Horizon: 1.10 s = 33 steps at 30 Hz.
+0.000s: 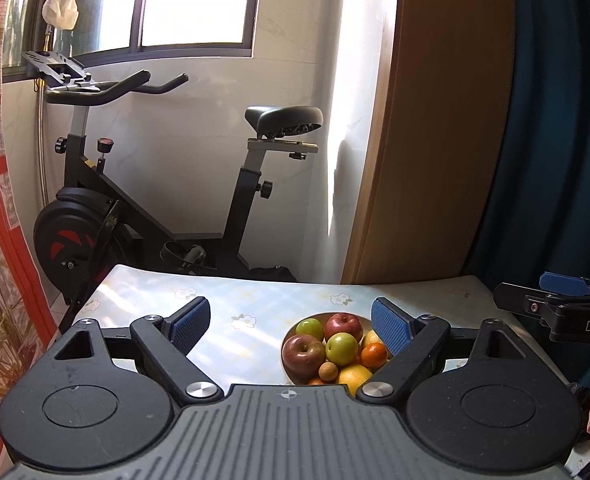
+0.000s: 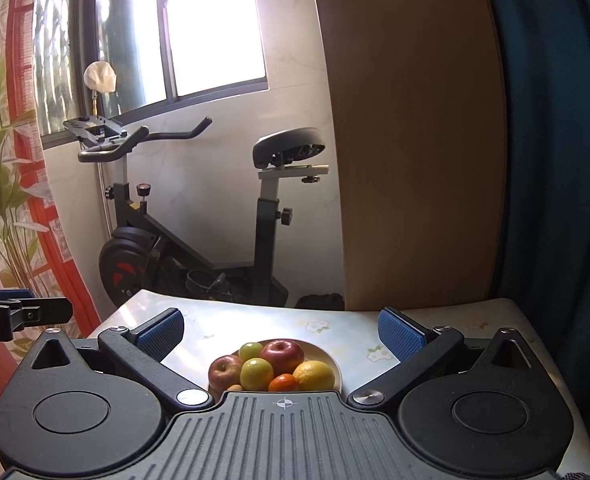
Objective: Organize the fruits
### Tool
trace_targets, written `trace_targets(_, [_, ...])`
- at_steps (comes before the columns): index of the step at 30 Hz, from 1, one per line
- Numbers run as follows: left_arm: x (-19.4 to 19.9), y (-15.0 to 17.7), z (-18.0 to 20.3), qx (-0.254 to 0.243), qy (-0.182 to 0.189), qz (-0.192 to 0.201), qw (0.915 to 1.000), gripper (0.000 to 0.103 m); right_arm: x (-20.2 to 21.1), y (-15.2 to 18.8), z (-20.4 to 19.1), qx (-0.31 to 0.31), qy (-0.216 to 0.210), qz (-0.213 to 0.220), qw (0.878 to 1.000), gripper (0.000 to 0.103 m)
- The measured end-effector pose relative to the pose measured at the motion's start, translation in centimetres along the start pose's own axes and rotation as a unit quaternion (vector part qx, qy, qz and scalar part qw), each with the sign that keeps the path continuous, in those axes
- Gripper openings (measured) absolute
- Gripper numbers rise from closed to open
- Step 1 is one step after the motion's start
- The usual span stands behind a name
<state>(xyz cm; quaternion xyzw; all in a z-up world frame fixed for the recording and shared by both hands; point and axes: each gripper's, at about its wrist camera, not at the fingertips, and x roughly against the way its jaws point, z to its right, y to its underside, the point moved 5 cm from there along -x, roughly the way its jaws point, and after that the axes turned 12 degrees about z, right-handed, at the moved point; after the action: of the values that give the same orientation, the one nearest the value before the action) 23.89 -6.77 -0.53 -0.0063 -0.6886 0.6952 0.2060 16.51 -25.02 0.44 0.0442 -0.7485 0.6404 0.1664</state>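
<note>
Left hand-held gripper [image 1: 291,322] hovering with jaws spread wide and gripping nothing, bowl [image 1: 288,336] of apples, oranges and green fruits sitting just ahead of its right finger on the tabletop [image 1: 231,300], right hand-held gripper [image 2: 281,334] likewise gaping empty, the bowl lying centred between its fingers.

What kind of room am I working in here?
Likely a home room or enclosed balcony: a black exercise bike under a dark-framed window, and a white bowl of fruit on a floral-clothed table.
</note>
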Motion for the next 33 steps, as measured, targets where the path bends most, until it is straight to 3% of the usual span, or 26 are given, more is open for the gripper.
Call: trace_targets(33, [1.0,-0.2,1.1,-0.014,-0.001,0.007,0.9999,0.09,-0.3,0.1,0.0,-0.007,-0.002,0.0,1.0,0.103])
